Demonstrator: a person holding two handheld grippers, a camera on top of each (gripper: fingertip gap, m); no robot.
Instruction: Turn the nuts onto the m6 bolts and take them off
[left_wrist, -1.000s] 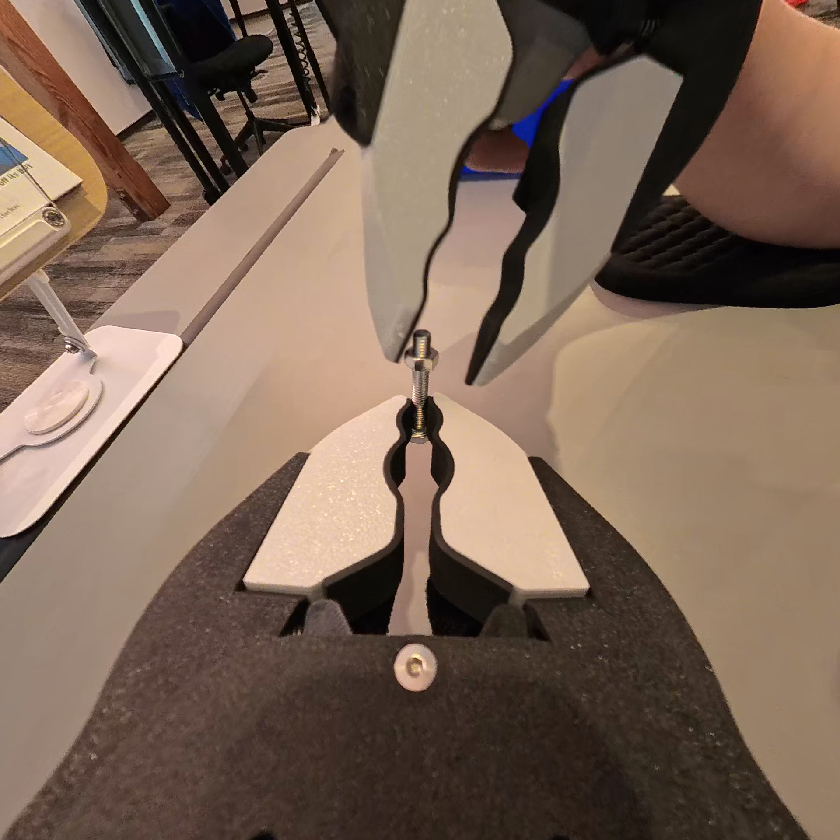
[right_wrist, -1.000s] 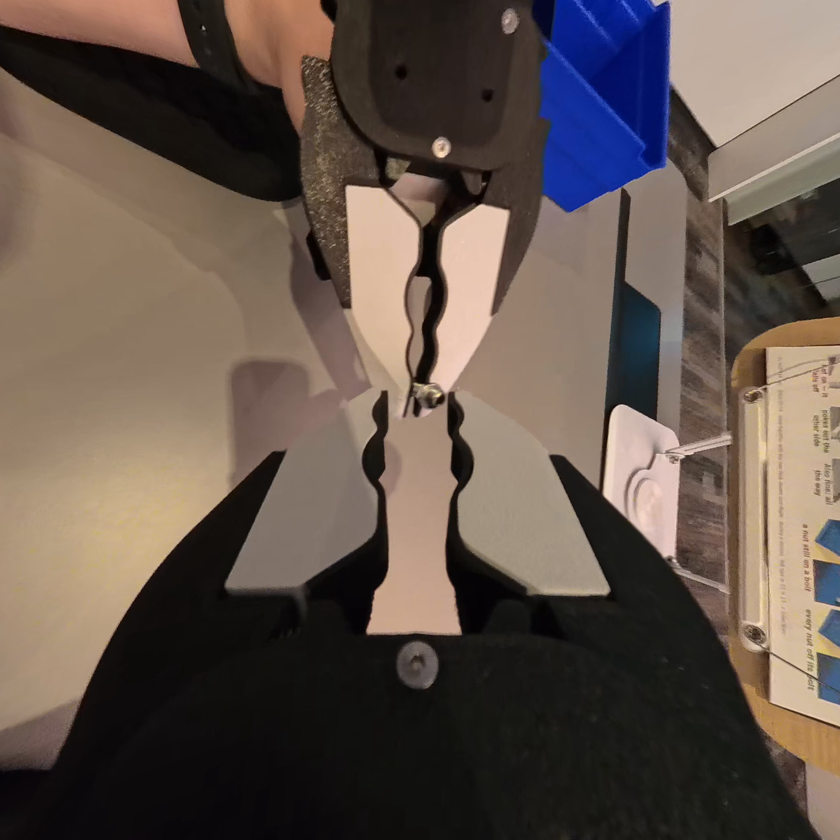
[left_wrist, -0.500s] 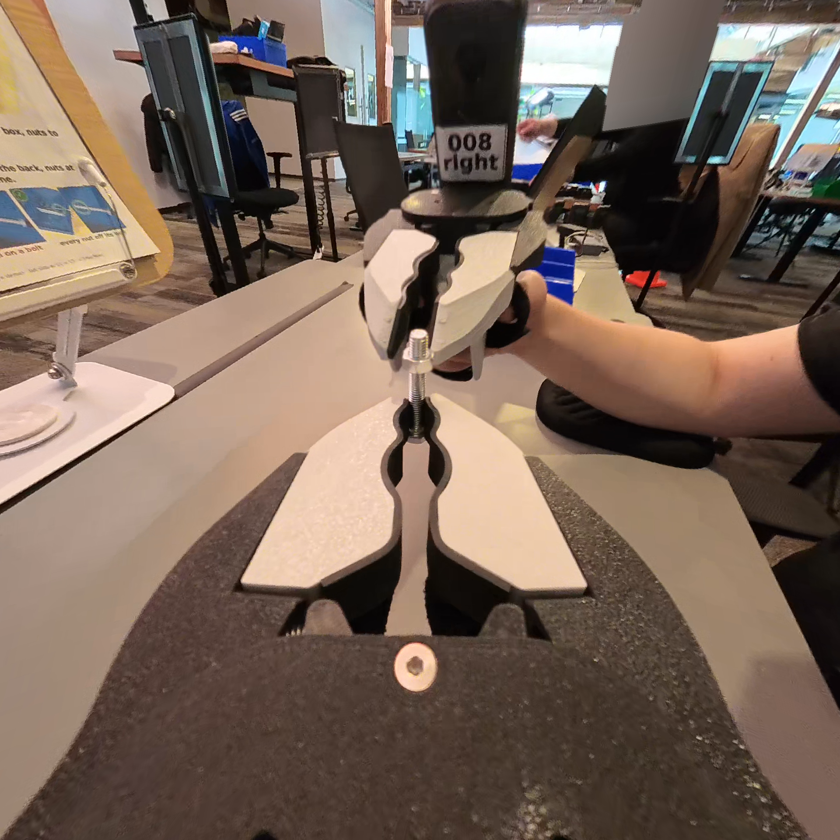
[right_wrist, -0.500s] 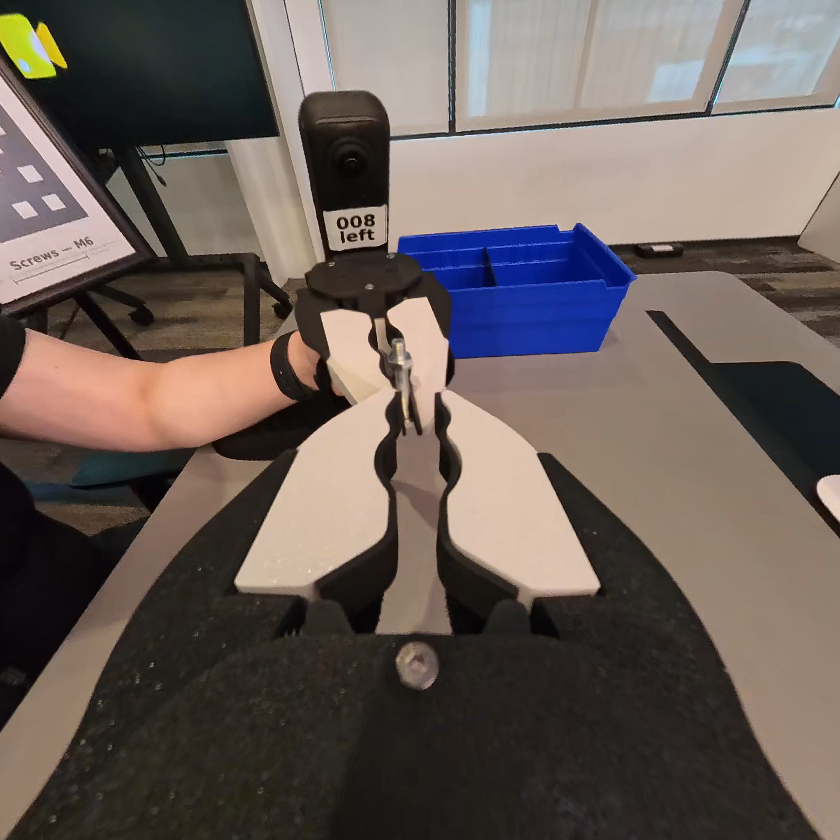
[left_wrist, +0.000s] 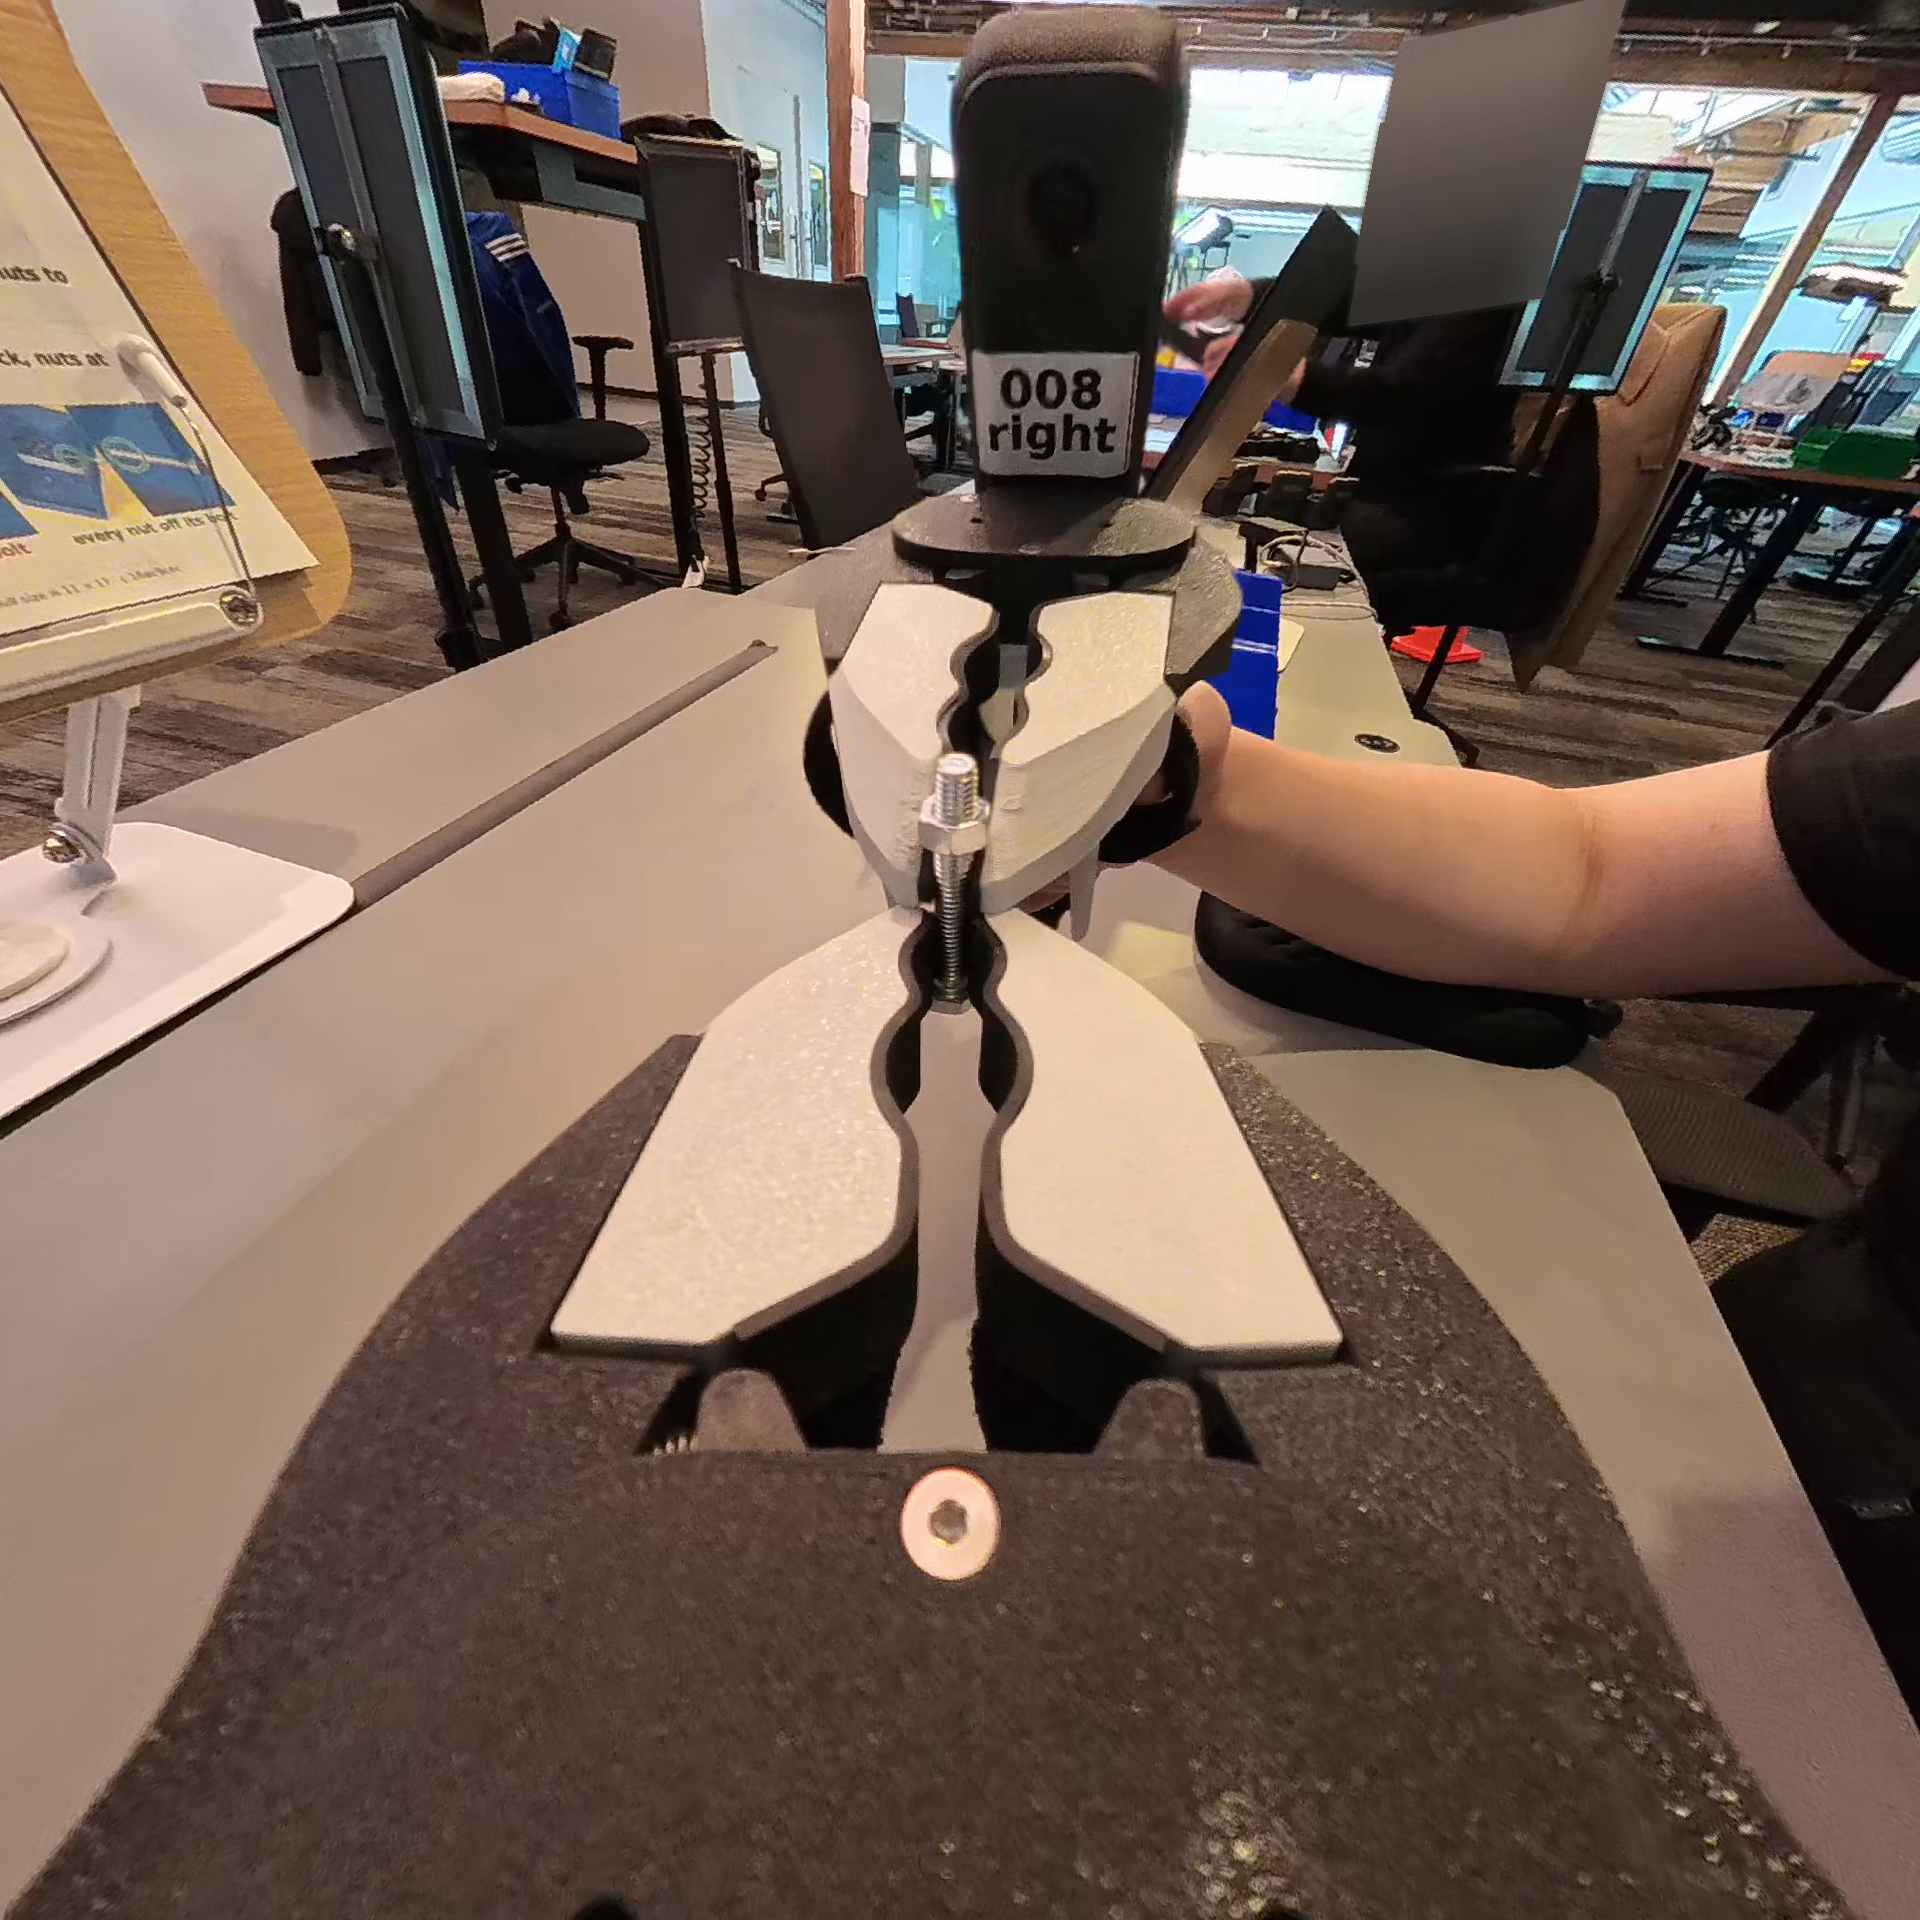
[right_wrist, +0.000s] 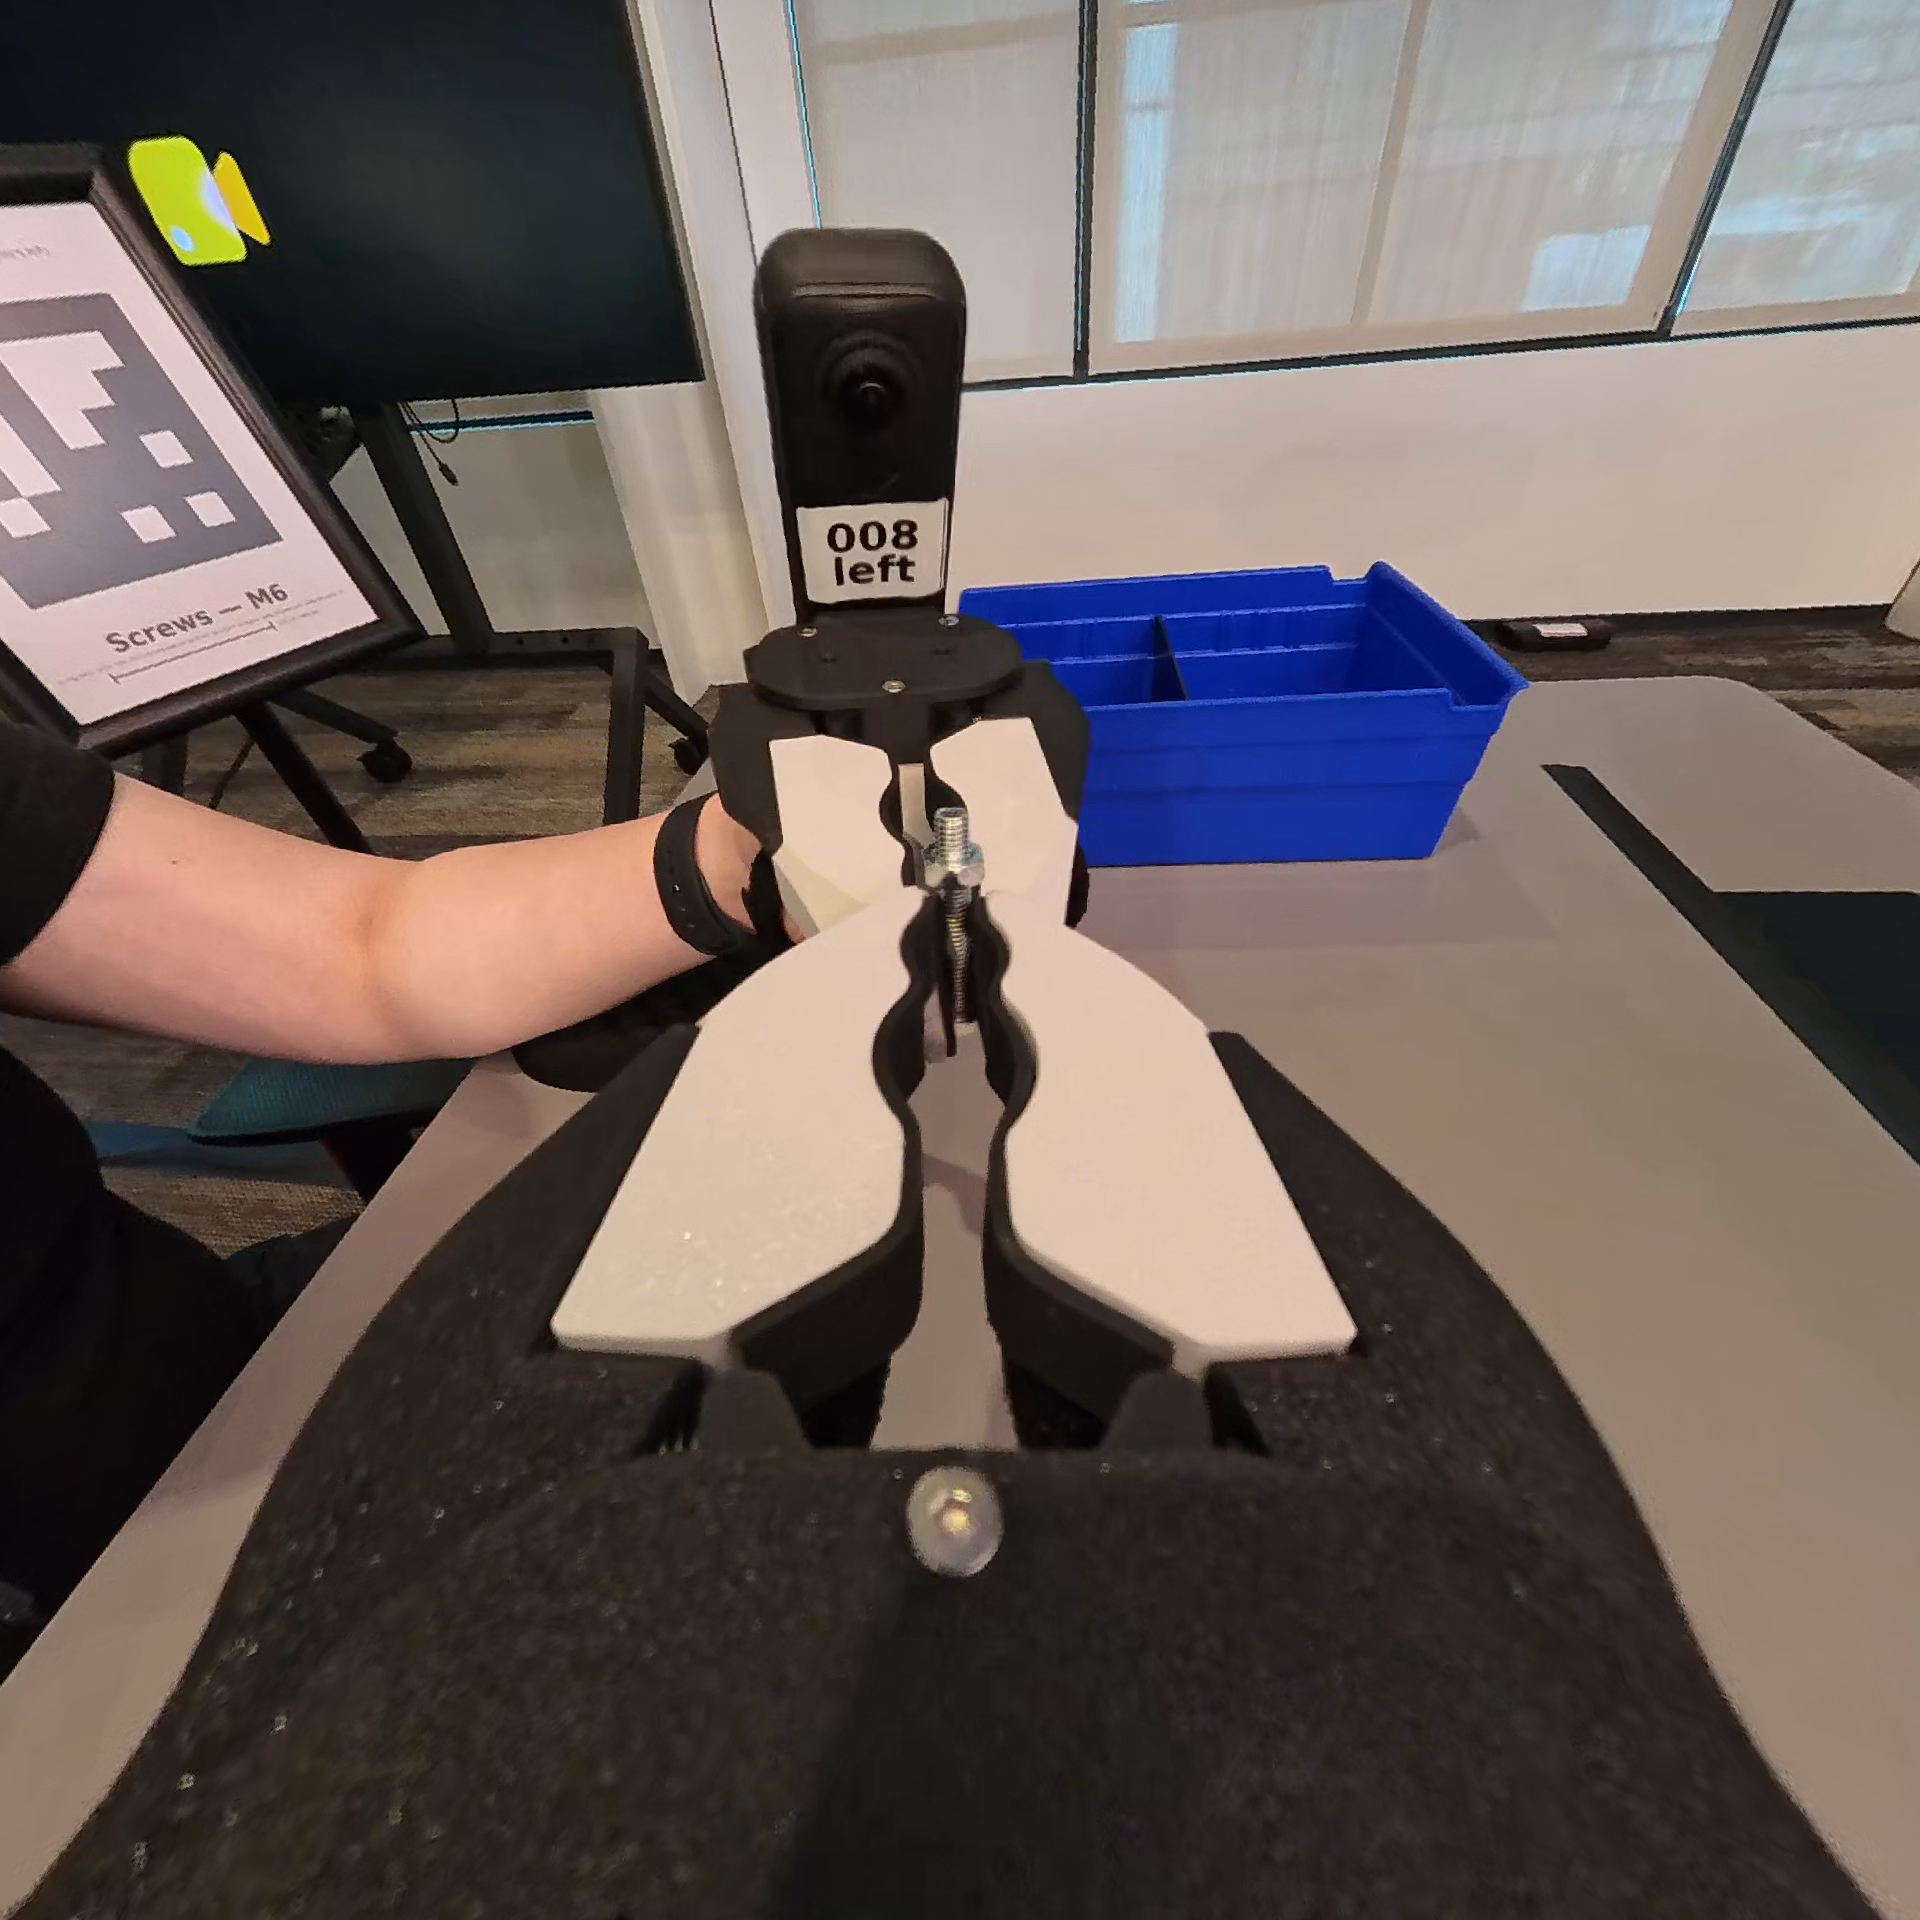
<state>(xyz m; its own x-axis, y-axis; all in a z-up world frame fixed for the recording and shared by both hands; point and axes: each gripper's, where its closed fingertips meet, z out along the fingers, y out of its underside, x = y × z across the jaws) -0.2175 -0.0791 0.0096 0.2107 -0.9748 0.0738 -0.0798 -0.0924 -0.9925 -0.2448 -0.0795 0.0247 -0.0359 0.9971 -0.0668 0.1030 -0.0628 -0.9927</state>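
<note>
One bolt (left_wrist: 953, 914), one nut (left_wrist: 952, 831), two tongs: left tongs (left_wrist: 951, 961), right tongs (right_wrist: 948, 914).

A white printed sticker (left_wrist: 1052, 414) is sitting on a black camera (left_wrist: 1060, 208), a matching tag (right_wrist: 871, 553) on a second black camera (right_wrist: 857, 384). An instruction sheet (left_wrist: 94, 436) and a framed poster (right_wrist: 135, 499) are carrying print.

Right gripper (right_wrist: 951, 951) fingertips nearly closed around upright bolt (right_wrist: 958, 935), threaded shank between tips. Nut (right_wrist: 957, 860) sits high on bolt, just above tips, thread end poking out over it. Left gripper (right_wrist: 935, 894) faces from opposite side, directly behind bolt. Blue bin (right_wrist: 1268, 769) beyond, right of left gripper, on grey table (right_wrist: 1507, 1091).
</note>
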